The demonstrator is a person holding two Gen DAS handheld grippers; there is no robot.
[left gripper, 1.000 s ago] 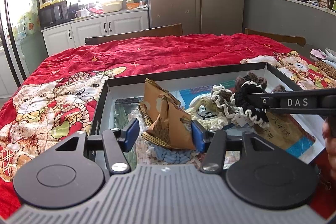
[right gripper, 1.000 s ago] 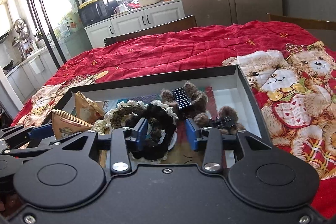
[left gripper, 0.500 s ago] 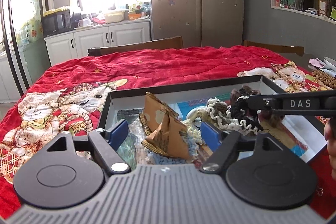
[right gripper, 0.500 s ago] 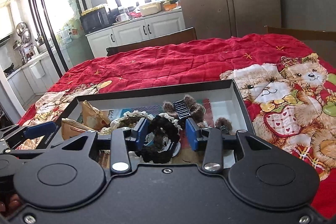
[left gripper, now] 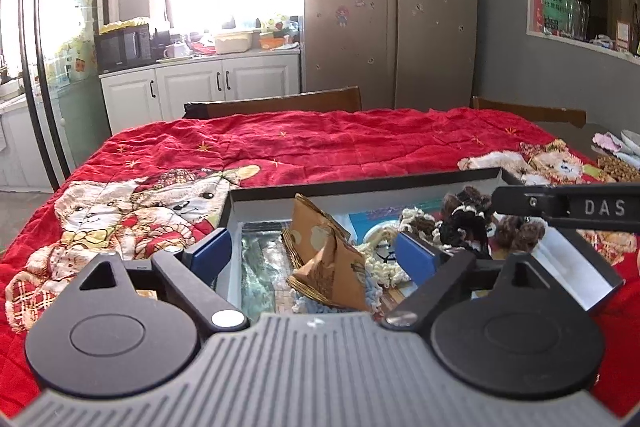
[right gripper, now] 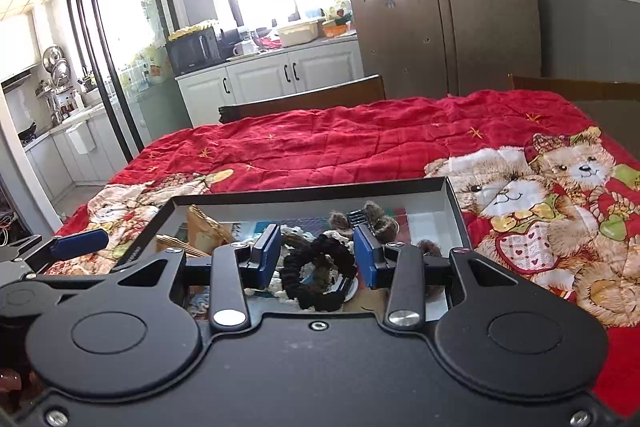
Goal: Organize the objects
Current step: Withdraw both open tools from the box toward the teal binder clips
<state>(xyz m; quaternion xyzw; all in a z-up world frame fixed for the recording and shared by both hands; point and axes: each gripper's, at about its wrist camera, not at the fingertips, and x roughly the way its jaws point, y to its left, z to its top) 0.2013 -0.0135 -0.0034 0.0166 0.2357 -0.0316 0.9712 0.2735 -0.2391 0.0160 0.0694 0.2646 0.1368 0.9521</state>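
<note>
Black ruffled scrunchie (right gripper: 318, 273), looped

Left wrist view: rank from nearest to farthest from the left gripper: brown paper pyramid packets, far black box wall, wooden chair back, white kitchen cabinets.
1. Brown paper pyramid packets, between the opening jaws of the left gripper, untouched.
2. Far black box wall, just behind.
3. Wooden chair back, across the table.
4. White kitchen cabinets, back left.

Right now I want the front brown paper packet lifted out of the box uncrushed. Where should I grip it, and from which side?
Grip the front brown paper packet low across its wide body, coming from the near side. It stands point-up and tapers, so pads would likely slip off the tip. The left gripper already straddles it, jaws opening, pads clear.
</note>
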